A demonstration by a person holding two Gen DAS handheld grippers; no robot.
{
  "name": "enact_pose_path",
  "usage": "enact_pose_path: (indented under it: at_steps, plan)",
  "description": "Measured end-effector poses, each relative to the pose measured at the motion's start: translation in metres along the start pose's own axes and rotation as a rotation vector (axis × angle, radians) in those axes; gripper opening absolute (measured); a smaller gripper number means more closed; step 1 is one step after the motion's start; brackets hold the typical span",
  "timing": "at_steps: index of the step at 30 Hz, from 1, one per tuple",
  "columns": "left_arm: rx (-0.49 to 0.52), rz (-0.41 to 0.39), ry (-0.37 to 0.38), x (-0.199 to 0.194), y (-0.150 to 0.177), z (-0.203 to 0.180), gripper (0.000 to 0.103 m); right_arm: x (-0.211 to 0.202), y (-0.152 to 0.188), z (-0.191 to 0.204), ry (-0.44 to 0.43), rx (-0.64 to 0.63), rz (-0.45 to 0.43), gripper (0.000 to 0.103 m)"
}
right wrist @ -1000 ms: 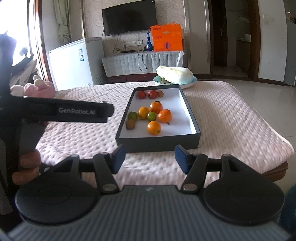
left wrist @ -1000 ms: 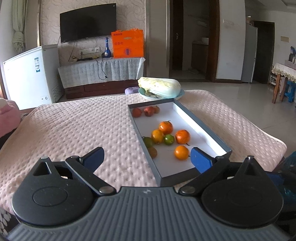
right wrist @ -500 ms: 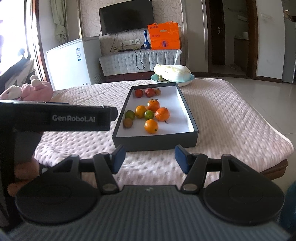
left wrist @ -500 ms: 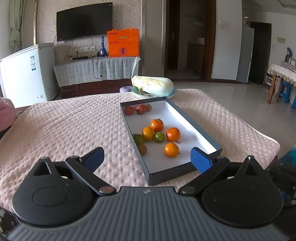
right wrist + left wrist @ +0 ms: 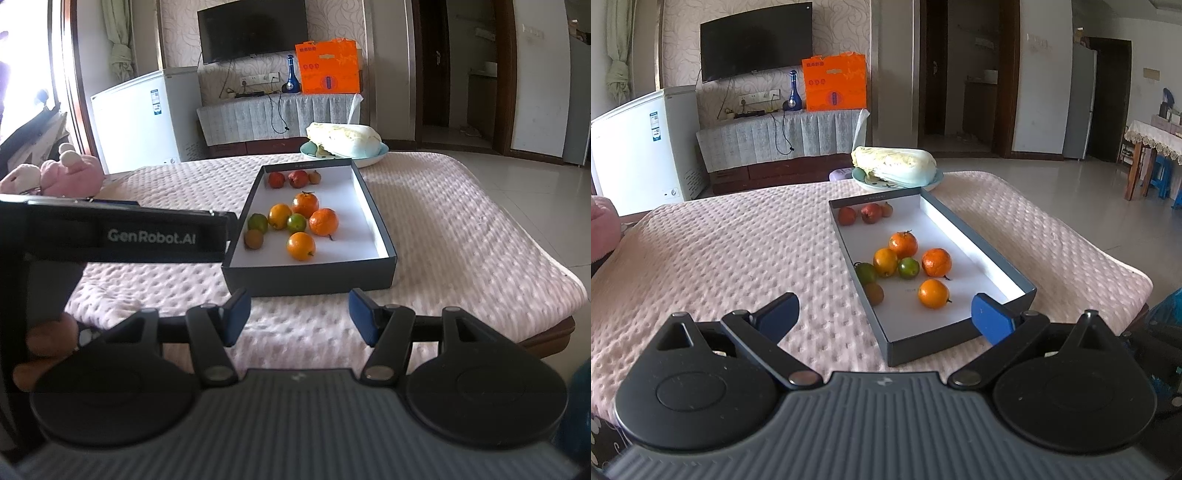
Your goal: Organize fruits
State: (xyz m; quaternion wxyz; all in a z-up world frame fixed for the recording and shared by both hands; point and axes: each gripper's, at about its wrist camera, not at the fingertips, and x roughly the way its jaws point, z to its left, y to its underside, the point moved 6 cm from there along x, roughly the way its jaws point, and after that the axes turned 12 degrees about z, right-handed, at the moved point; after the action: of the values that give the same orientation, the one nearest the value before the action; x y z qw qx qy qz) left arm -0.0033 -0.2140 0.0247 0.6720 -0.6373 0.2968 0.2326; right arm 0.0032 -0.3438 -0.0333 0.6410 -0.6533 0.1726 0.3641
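A dark grey box with a white floor lies on the pink quilted table; it also shows in the right wrist view. It holds several orange fruits, two green ones and a brown one in the middle. Three small red fruits lie at its far end. My left gripper is open and empty at the box's near end. My right gripper is open and empty just short of the box.
A plate with a cabbage stands behind the box. The left gripper's body and the hand holding it fill the left of the right wrist view. Pink plush toys lie at the far left. The table edge drops at the right.
Both views have shifted slightly, so the box sits a little differently in frame. Both grippers stay open and the fruits have not moved.
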Motion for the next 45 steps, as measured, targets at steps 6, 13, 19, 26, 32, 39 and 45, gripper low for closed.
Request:
enact_pose_path:
  at_steps: [6,13,19,26,32,39,45]
  plan:
    - [0.0,0.002,0.0,0.0005,0.0004,-0.0004,0.101,-0.0004,0.0003,-0.0007,0.001,0.001,0.0,0.061]
    - [-0.001,0.002,0.0,0.0011,0.0009,0.0003,0.101,-0.0001,0.0004,-0.0009,0.002,-0.001,0.001,0.061]
    - [-0.002,0.004,0.0,0.0017,0.0015,0.0009,0.101,0.0,0.0007,-0.0008,0.002,0.0,0.001,0.061]
    - [0.002,-0.001,0.002,0.0021,0.0023,0.0012,0.101,-0.0006,0.0008,-0.0006,0.003,-0.002,0.0,0.061]
    - [0.009,-0.003,0.007,0.0024,0.0028,-0.0017,0.101,-0.0011,0.0011,-0.0015,0.004,0.001,-0.001,0.061]
    - [0.01,0.004,0.008,0.0027,0.0029,-0.0029,0.101,-0.0011,0.0011,-0.0018,0.004,-0.001,0.001,0.061]
    - [0.012,0.015,0.007,0.0046,0.0029,-0.0028,0.101,-0.0004,0.0015,-0.0024,0.003,0.001,0.008,0.061]
